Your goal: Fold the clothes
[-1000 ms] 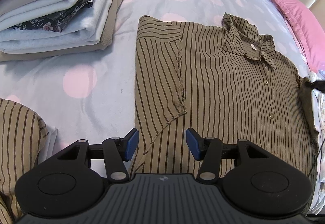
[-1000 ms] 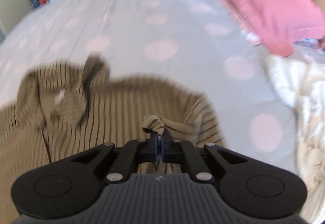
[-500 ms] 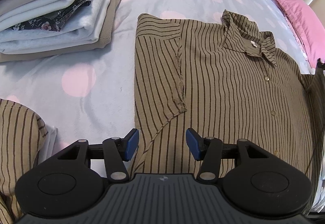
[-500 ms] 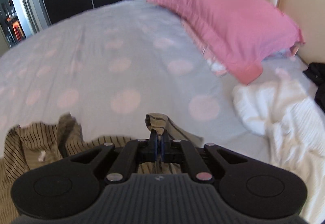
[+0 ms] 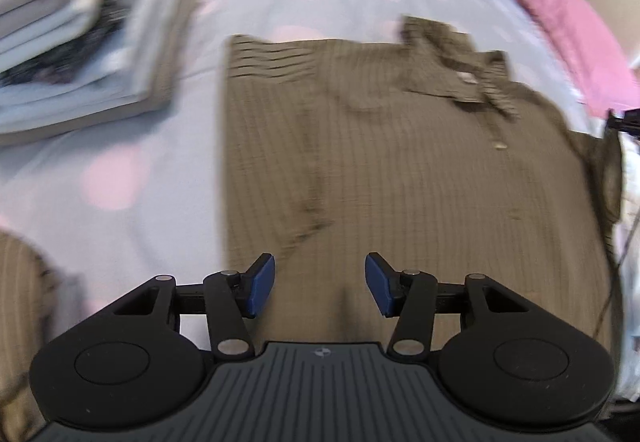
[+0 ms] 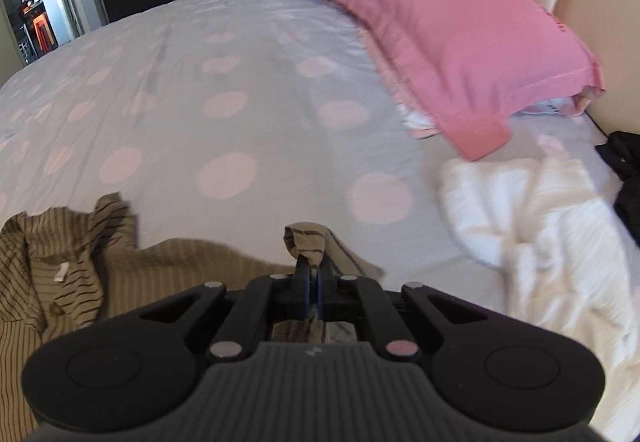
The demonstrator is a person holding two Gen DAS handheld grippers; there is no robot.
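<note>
A brown striped button shirt point(image 5: 400, 161) lies spread on the bed, collar at the far right, its left sleeve folded in over the body. My left gripper point(image 5: 320, 284) is open and empty, hovering over the shirt's near hem. In the right wrist view the same shirt point(image 6: 132, 274) lies at lower left. My right gripper point(image 6: 313, 282) is shut on a bunched bit of the shirt's right sleeve point(image 6: 308, 242) and holds it lifted off the sheet. That gripper's tip shows at the right edge of the left wrist view point(image 5: 624, 119).
A stack of folded clothes point(image 5: 80, 41) sits far left. Another striped garment point(image 5: 20, 302) lies near left. A pink pillow point(image 6: 460, 29) and a crumpled white garment point(image 6: 540, 234) lie to the right. The polka-dot bedsheet point(image 6: 240, 89) stretches ahead.
My right gripper has raised the sleeve and tilted up, so more bed and pillow show. My left gripper has shifted right over the shirt; its view is motion-blurred. It stays open.
</note>
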